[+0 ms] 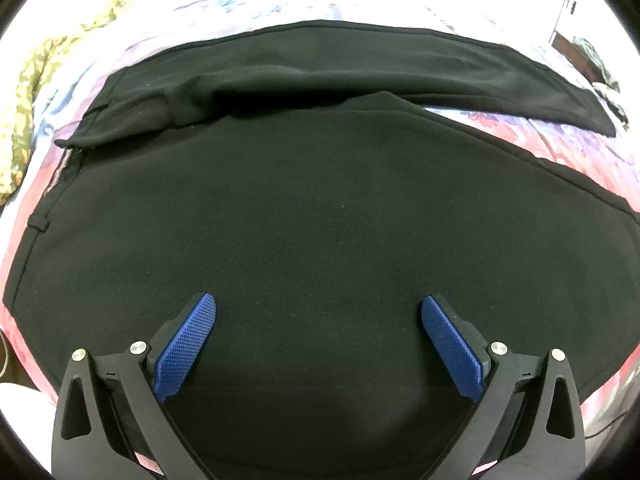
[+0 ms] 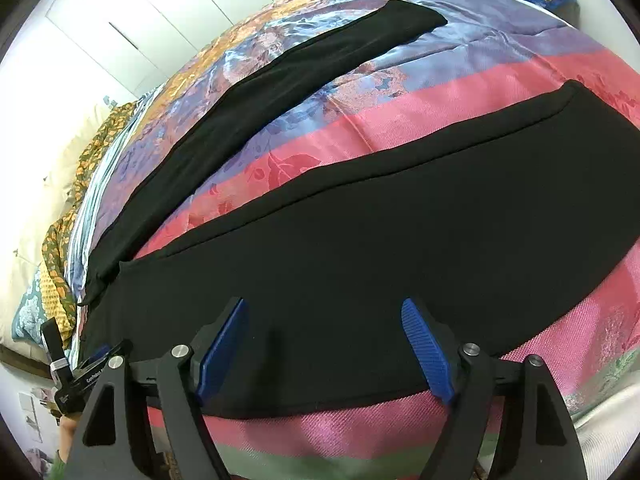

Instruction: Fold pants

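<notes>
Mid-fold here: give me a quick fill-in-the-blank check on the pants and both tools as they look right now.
1. The pants are ____ in colour.
2. The two legs lie ____, with a wedge of bedspread showing between them.
3. The right tool has its blue pads ____, with nothing clamped between them.
4. The left tool hangs over the ____ end of the pants.

Missing words: black; apart; open; waist

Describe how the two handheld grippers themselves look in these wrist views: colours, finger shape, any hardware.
Both the left gripper and the right gripper have matte black angular linkage arms with triangular cut-outs and round silver pivot bolts. Each finger carries a flat blue pad with a fine knurled texture. No cables or sleeves show.
</notes>
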Motion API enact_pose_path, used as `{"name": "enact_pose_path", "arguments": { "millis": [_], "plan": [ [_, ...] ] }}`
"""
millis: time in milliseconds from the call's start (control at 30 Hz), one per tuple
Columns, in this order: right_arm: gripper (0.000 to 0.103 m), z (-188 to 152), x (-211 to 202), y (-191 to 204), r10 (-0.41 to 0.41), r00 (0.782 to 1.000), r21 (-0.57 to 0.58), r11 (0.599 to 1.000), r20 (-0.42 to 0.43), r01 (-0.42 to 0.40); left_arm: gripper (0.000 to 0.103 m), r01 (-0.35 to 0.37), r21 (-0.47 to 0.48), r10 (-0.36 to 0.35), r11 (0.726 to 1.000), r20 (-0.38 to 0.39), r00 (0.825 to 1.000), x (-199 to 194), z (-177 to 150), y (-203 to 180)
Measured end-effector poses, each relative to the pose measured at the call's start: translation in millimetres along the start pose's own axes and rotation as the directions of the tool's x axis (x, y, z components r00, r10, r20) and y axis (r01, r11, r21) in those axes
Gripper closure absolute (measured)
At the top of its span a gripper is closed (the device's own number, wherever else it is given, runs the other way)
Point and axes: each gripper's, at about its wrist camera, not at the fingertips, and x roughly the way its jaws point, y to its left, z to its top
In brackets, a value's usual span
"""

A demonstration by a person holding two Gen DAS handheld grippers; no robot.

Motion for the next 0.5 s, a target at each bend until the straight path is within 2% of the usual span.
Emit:
{"name": "enact_pose_path", "arguments": {
  "millis": [100, 167, 233, 300, 400, 500],
  "plan": [
    [0.018, -2.8, 5.8, 4.2, -0.018, 1.0, -0.041, 0.999, -0.009, 0.018, 0.0, 0.003, 0.002, -0.003, 1.0, -0.009, 1.0, -0.8, 0.8, 1.2],
    [0.018, -2.4, 4.9, 8.7, -0.044, 0.999, -0.065, 0.997, -0.016, 0.042, 0.001, 0.02, -0.014, -0.02, 1.0, -0.042, 0.999, -8.2, 7.6, 5.4],
    [0.018, 3.3, 0.7, 18.1, -0.077, 0.997, -0.087, 0.993, -0.025, 0.075, 0.001, 0.058, -0.043, -0.059, 0.997, -0.011, 0.998, -20.2, 17.7, 13.4],
    [0.018, 15.5, 0.6, 31.3, -0.07, 0.997, -0.135, 0.989, -0.034, 0.064, 0.001, 0.08, -0.071, -0.077, 0.994, 0.052, 0.996, -31.0, 39.4, 27.8],
    [0.018, 55.1, 15.1, 63.3, -0.044, 0.998, -0.243, 0.969, -0.038, 0.034, 0.001, 0.032, -0.122, -0.016, 0.992, 0.131, 0.991, -28.1, 90.9, 57.5],
    [0.018, 105.3, 35.3, 96.5, 0.013, 1.0, -0.317, 0.948, -0.016, -0.017, 0.001, -0.034, -0.187, 0.072, 0.982, 0.201, 0.977, -13.2, 131.8, 88.6]
  ]
}}
